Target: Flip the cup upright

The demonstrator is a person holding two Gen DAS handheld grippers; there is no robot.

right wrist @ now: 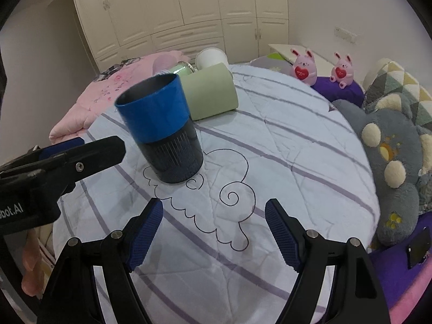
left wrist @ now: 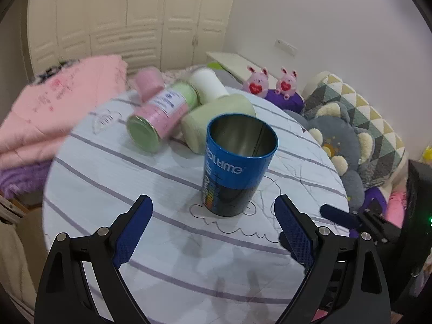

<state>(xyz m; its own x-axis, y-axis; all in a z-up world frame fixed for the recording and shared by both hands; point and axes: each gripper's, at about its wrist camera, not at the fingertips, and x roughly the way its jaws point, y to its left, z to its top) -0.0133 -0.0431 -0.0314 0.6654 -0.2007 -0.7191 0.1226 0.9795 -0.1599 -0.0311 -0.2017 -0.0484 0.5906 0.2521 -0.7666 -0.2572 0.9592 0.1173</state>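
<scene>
A blue and black metal cup (left wrist: 235,166) stands upright, mouth up, on the round table with a white striped cloth (left wrist: 135,189). It also shows in the right wrist view (right wrist: 164,129). My left gripper (left wrist: 213,208) is open and empty, just in front of the cup with the jaws apart on either side of its base. It shows from the side in the right wrist view (right wrist: 81,148). My right gripper (right wrist: 214,210) is open and empty, to the right of the cup and nearer than it.
Behind the cup lie a light green cup (left wrist: 216,121) on its side, a pink and green tin (left wrist: 159,118), a white cup (left wrist: 208,83) and a pink cup (left wrist: 148,82). A pink blanket (left wrist: 48,116) lies left. Plush toys (right wrist: 388,148) and cushions sit right.
</scene>
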